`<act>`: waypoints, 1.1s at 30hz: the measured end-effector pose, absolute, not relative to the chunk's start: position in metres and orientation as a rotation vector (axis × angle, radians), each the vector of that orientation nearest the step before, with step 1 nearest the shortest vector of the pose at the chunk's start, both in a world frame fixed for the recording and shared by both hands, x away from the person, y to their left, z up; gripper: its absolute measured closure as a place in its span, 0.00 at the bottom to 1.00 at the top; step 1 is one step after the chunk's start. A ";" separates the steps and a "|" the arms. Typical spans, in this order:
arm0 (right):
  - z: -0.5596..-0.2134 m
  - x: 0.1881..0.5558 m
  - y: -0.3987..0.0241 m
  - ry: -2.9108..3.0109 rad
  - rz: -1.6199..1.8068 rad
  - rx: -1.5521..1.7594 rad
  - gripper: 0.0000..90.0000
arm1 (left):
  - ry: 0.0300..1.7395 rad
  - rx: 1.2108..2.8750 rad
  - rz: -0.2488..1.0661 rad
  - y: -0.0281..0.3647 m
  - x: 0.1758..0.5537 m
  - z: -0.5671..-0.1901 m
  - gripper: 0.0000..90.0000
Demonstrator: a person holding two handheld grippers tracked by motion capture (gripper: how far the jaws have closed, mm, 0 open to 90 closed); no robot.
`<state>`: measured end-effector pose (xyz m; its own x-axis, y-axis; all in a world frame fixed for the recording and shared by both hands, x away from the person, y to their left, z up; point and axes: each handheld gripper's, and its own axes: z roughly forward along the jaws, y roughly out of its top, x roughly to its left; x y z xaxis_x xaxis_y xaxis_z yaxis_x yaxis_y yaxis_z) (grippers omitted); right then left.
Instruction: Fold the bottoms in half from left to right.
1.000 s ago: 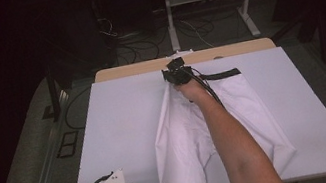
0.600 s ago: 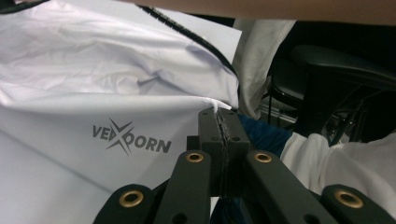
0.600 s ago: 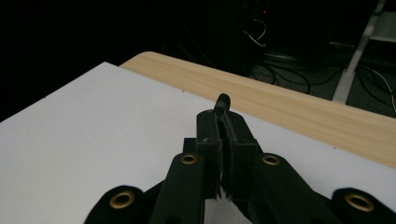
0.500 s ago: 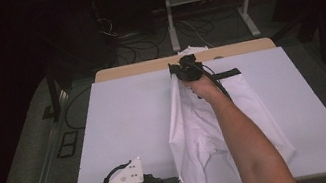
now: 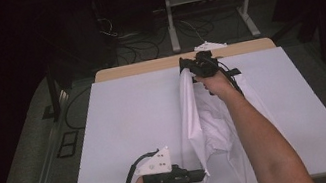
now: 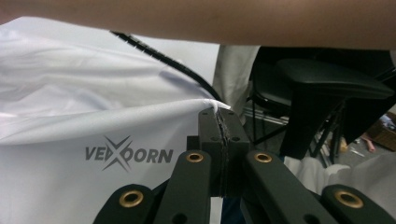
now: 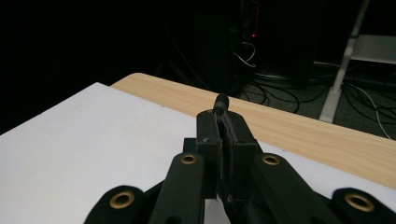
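Note:
A white garment [image 5: 207, 124] with a black waistband lies lengthwise on the white table top [image 5: 125, 118], partly lifted into a fold. At its far end my right gripper [image 5: 183, 66] is shut on the dark waistband edge; in the right gripper view the jaws [image 7: 219, 112] are closed with a black bit poking out at their tip. Near the table's front edge my left gripper [image 5: 205, 173] is shut on the garment's lower hem. The left gripper view has its jaws [image 6: 219, 114] pinching a corner of white cloth [image 6: 93, 93] with a grey printed logo.
A strip of wooden table [image 5: 146, 66] shows beyond the white top. Cables and a metal stand [image 5: 208, 12] are on the dark floor behind. A black chair [image 6: 327, 84] stands beside the table on the person's right. The table's left half [image 5: 118, 109] is bare.
Both grippers have moved to the right, each still shut on the garment. The cloth's left edge has been lifted and carried over toward the right, which narrows the garment.

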<state>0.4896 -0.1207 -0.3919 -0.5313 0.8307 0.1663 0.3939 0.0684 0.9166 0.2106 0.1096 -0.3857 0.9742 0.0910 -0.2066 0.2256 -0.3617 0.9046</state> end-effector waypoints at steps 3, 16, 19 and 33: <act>-0.393 0.488 -0.131 1.927 1.465 1.219 0.94 | 0.207 1.941 -0.159 0.098 0.212 -0.385 0.99; -0.395 0.483 -0.175 1.869 1.468 1.270 0.94 | 0.142 1.942 -0.212 0.052 0.219 -0.386 0.99; -0.395 0.483 -0.179 1.867 1.467 1.280 0.94 | 0.127 1.943 -0.221 0.041 0.220 -0.385 0.99; -0.403 0.480 -0.221 1.828 1.425 1.338 0.94 | 0.066 1.924 -0.277 -0.008 0.229 -0.385 0.99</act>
